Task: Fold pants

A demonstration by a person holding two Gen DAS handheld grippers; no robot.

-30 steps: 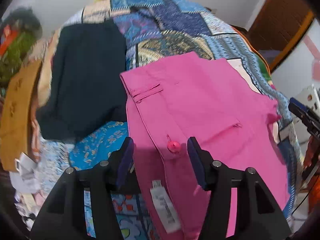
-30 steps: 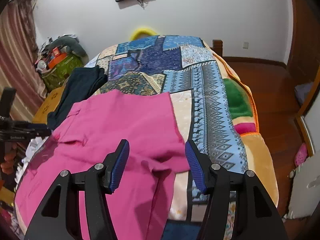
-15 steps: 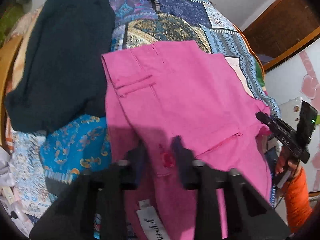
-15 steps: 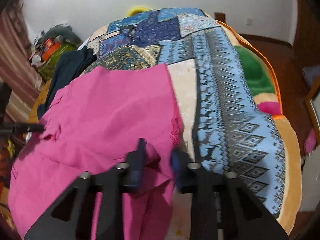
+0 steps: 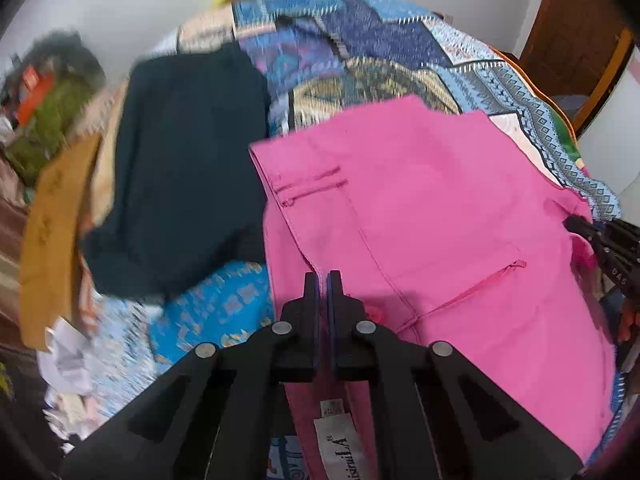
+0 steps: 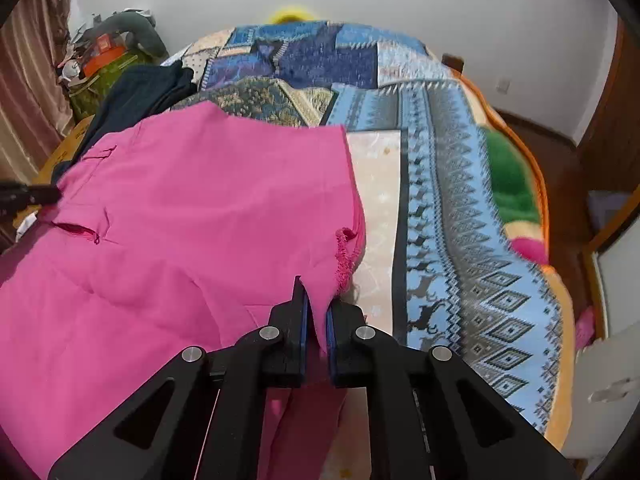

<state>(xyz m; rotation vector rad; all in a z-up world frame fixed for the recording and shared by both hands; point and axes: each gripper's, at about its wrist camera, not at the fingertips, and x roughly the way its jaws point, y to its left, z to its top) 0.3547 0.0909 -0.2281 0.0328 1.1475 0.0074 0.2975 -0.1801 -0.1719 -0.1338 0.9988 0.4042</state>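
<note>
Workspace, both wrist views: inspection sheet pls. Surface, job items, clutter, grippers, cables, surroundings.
Surface: bed with patchwork blanket, patterned blue.
Job's things: pink pants spread on the bed, near edge hanging off; inner label showing.
Clutter: dark garment beside the pants; blue patterned cloth; tan cloth; pile of items by the curtain.
Grippers: left gripper shut on the pants' waistband; right gripper shut on the pants' near edge.
Cables: nothing seen.
Surroundings: white wall, wooden floor, curtain.
</note>
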